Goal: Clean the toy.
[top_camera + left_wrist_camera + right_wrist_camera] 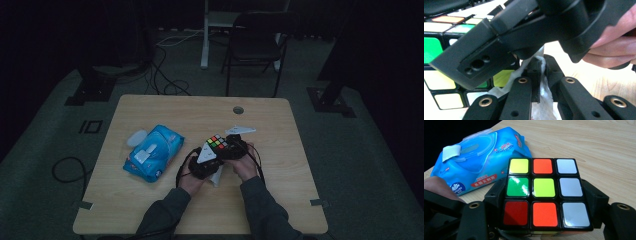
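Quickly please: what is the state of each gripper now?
Left gripper: shut on the white wipe.
Right gripper: shut on the puzzle cube.

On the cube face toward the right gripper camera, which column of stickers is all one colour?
The right-hand column of the multicoloured puzzle cube: all three white, unlike the mixed others.

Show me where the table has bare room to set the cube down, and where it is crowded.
Free: the right side of the table, from the grommet hole to the right edge, and the near strip left of the sleeves. Crowded: the middle, where both grippers meet around the cube and a white wipe, with the blue wipes pack just left.
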Available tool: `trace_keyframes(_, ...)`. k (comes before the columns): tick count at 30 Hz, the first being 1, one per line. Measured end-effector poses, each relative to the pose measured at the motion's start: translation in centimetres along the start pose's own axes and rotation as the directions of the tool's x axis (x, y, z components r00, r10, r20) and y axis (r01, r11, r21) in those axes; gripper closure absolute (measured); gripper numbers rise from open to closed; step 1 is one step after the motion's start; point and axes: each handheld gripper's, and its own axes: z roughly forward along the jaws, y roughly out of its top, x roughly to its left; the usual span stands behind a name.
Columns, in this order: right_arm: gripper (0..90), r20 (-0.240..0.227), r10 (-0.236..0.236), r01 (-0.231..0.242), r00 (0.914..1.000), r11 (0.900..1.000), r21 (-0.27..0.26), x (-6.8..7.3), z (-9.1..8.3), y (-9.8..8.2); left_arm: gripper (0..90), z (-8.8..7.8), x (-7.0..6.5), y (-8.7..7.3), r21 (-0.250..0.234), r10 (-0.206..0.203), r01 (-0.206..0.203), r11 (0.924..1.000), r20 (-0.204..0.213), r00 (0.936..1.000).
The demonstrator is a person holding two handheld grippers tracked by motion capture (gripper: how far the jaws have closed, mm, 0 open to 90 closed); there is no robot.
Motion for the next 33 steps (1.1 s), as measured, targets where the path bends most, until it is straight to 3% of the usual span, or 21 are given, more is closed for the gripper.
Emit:
trace_keyframes(9, 33.8, -0.001, 0.01, -0.01, 0.9999, 1.0, -0.011, -0.13, -0.2, 0.09, 85.6, 0.2, 0.08, -0.41, 0.02, -0.003, 0.003, 0.9998, 0.0, 1.0)
trace_keyframes(23, 33.8, -0.004, 0.024, -0.024, 0.9997, 1.0, 0.0, -0.08, 0.18, -0.29, 85.5, -0.26, -0.11, 0.11, -0.025, 0.0, 0.0, 0.9997, -0.012, 0.9999)
trace_keyframes(33, 33.8, 0.005, 0.02, -0.02, 0.9998, 1.0, -0.011, -0.06, -0.05, -0.03, 85.5, 0.09, -0.08, -0.25, 0.004, -0.002, 0.002, 1.0, -0.02, 0.9998)
